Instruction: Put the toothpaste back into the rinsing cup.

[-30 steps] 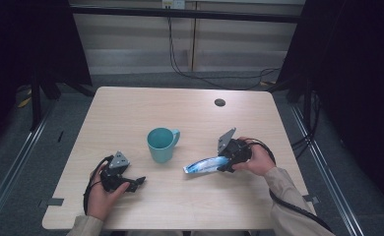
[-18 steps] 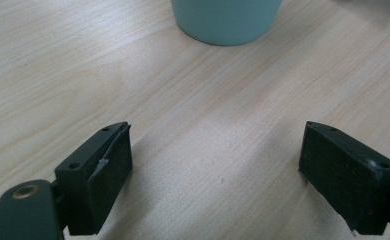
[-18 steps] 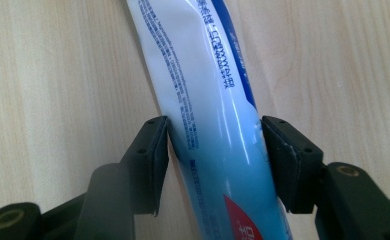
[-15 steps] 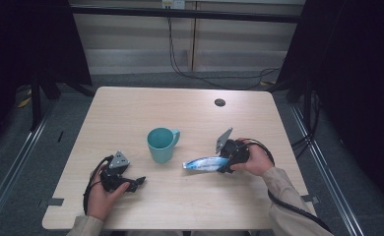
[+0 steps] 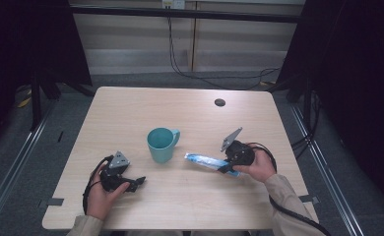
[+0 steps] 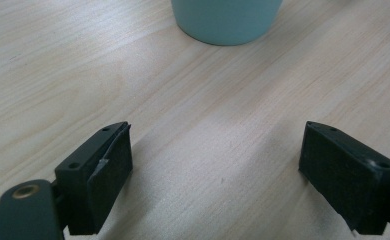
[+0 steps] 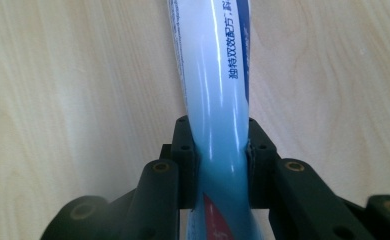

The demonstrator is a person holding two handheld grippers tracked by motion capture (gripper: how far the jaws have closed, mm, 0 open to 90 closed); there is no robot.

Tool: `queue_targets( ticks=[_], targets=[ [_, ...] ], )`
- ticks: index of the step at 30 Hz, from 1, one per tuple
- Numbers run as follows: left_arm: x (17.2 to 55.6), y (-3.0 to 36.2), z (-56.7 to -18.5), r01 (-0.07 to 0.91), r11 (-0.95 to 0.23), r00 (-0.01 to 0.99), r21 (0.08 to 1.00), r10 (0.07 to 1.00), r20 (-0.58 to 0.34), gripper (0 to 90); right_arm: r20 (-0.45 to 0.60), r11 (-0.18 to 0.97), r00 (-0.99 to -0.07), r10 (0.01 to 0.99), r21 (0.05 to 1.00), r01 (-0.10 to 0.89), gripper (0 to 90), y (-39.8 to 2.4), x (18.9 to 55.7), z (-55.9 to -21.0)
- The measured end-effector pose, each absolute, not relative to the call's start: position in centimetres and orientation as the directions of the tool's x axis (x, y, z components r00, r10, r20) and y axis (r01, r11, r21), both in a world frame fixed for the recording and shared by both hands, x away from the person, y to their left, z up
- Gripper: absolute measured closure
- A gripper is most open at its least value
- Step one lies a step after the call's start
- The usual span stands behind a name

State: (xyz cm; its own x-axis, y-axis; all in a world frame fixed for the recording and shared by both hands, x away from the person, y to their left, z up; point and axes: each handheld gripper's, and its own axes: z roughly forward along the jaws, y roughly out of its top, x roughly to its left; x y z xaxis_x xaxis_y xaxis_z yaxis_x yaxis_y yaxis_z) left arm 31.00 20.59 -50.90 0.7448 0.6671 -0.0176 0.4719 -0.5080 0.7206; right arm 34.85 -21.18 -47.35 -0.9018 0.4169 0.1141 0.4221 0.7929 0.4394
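A teal mug (image 5: 161, 143) stands upright in the middle of the wooden table (image 5: 131, 108), handle to the right. A blue and white toothpaste tube (image 5: 202, 160) lies just right of the mug, pointing toward it. My right gripper (image 5: 228, 167) is shut on the tube's near end; its jaws have just been closing with the tube (image 7: 215, 90) between them, and the pads (image 7: 188, 145) now pinch it. My left gripper (image 5: 140, 182) rests at the front left, open and holding nothing. The mug's base (image 6: 226, 20) stands a short way beyond the left gripper's (image 6: 215, 170) jaws.
A small dark round disc (image 5: 220, 102) sits near the table's far right edge. Cables trail from both grippers off the front edge. Dark frames and floor rails surround the table.
The right hand and the tube have shifted only slightly. The left hand and the mug stand as before.
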Motion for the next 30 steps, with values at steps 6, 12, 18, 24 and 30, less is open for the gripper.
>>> queue_targets(
  ticks=[6, 12, 18, 24, 30],
  targets=[
    [31.0, 20.8, -50.8, 0.472, -0.504, 0.743, 0.723, 0.670, -0.018, 15.5, 0.143, 0.702, -0.878, 0.456, 0.549, 0.454, 73.2, -22.7, 34.1, -46.5],
    [30.9, 20.7, -49.9, 0.492, -0.478, 0.746, 0.728, 0.663, -0.069, 18.8, 0.181, 0.597, -0.849, 0.496, 0.639, 0.485, 73.4, -24.0, 33.5, -45.8],
    [30.3, 18.5, -48.8, 0.487, -0.437, 0.775, 0.756, 0.616, -0.144, 18.5, 0.215, 0.526, -0.834, 0.509, 0.689, 0.499, 73.5, -24.5, 33.0, -45.1],
    [30.3, 15.7, -48.1, 0.473, -0.459, 0.808, 0.752, 0.567, -0.161, 18.5, 0.211, 0.492, -0.834, 0.510, 0.724, 0.484, 73.5, -24.2, 32.6, -44.2],
    [30.3, 13.5, -47.8, 0.464, -0.478, 0.828, 0.746, 0.534, -0.173, 18.4, 0.212, 0.463, -0.840, 0.500, 0.754, 0.465, 73.5, -23.7, 32.5, -43.4]
  ],
)
